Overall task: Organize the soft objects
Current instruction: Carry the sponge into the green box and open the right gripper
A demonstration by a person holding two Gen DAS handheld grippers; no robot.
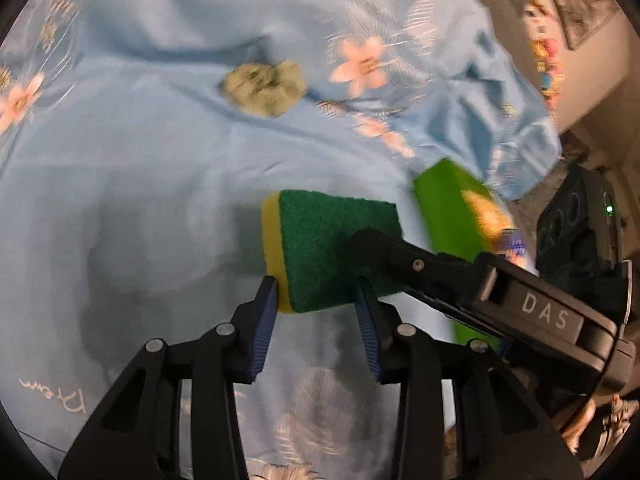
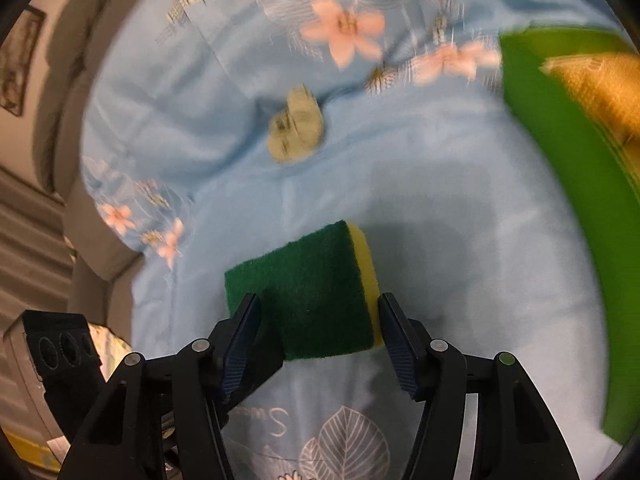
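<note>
While the blur smears most of the detail, the big picture is clear enough: a pale blue flowered sheet fills both views, rumpled at its far edge. Off to the right sits a bright green container. It's cut off by the frame edge, with something yellow-orange inside that is too blurred to name.

Now the tools. Both point steeply down at the sheet, coming in side by side. The left gripper has its blue pads pinched on the near end of the sponge, one pad on the yellow edge and one on the green side. The right gripper reaches in over that same sponge. In the left wrist view, one of its black fingers lies across the green scouring face and hides the sponge's right corner. From its own camera, the fingers stand partly spread with the sponge between them. The right pad is against the yellow edge and the left finger overlaps the green face. Whether they actually squeeze it, I can't tell.

So the sponge is low over the middle of the sheet, green side up. Further back lies a small crumpled grey-green soft piece, apart from everything, shape unclear.

Writing now: "DAS" in white on the right gripper's body. There's also white script on the sheet, only partly legible.
</note>
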